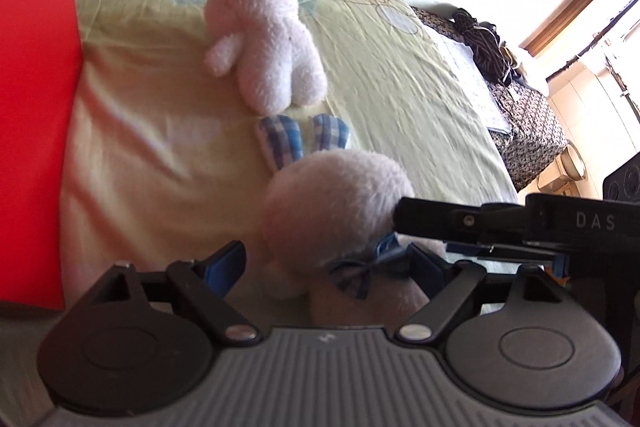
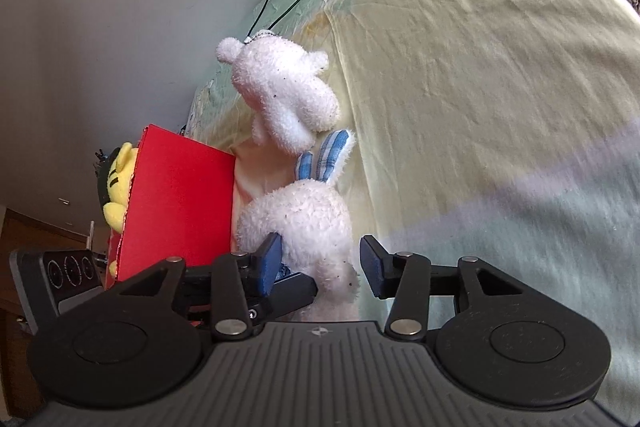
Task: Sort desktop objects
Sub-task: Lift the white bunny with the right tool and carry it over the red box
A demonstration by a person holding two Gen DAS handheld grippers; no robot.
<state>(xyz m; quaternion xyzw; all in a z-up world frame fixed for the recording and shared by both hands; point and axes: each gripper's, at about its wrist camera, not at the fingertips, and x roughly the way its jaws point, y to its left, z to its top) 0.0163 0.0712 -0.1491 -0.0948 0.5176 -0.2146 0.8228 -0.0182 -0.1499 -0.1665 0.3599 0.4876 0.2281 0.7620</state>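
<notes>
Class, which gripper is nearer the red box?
Left. The left gripper straddles the checked-ear rabbit, with the red box close on its left. The right gripper reaches in from the rabbit's far side.

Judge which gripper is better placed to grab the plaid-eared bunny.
Probably the left gripper: its open fingers straddle the plaid-eared bunny at the neck bow. The right gripper, also open, only frames the toy's edge, and the red box sits left.

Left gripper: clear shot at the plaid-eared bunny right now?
Probably yes. The left gripper is open with the plaid-eared bunny between its fingers. One snag: the right gripper, also open, straddles the same toy and crosses the left's right side.
</notes>
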